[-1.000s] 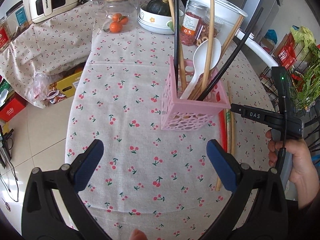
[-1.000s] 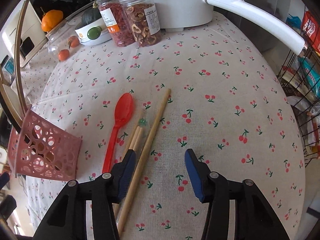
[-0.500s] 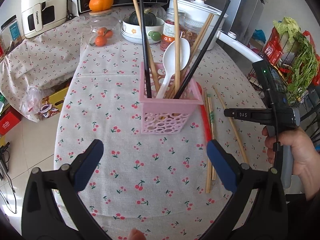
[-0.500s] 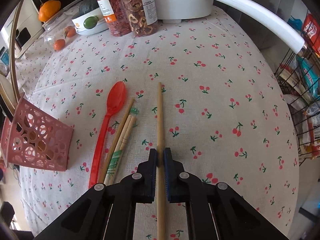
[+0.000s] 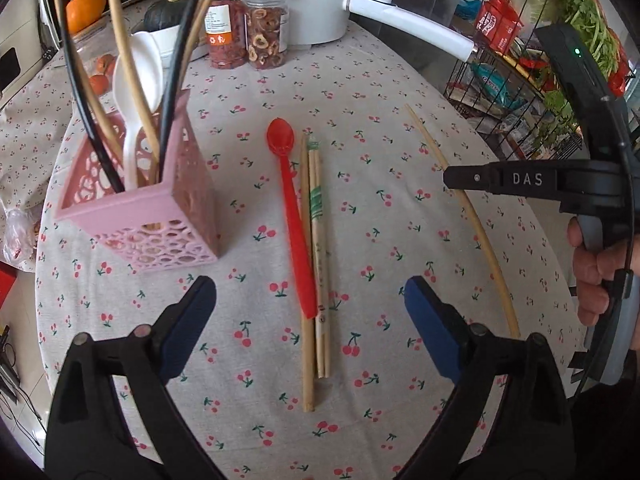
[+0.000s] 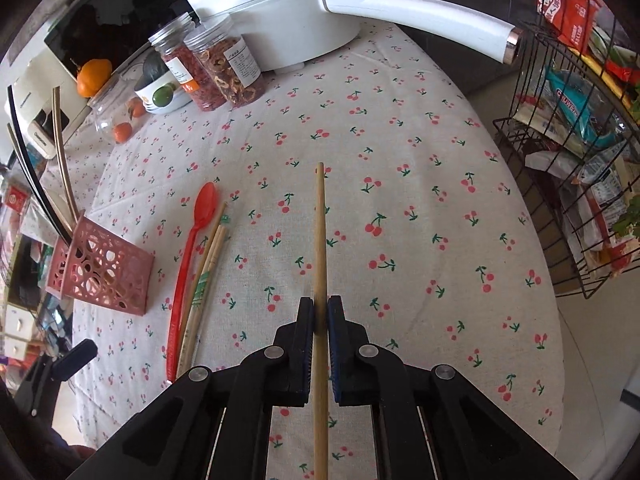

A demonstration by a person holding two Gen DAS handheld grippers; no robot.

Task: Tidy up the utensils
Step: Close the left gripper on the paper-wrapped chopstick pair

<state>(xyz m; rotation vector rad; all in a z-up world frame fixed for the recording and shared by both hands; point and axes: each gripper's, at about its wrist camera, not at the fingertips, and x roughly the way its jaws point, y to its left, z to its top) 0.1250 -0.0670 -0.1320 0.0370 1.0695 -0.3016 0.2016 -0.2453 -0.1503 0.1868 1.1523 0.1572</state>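
Right hand-held gripper (image 6: 320,312) pinches one chopstick (image 6: 319,232) above the table (image 6: 420,240); left hand-held gripper (image 5: 310,308) spread, idle; next: carry it to pink basket (image 6: 104,276) at 9 o'clock.

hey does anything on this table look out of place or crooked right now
Yes: the red spoon and several chopsticks lie loose on the tablecloth beside the pink holder. The right gripper is shut on one chopstick.
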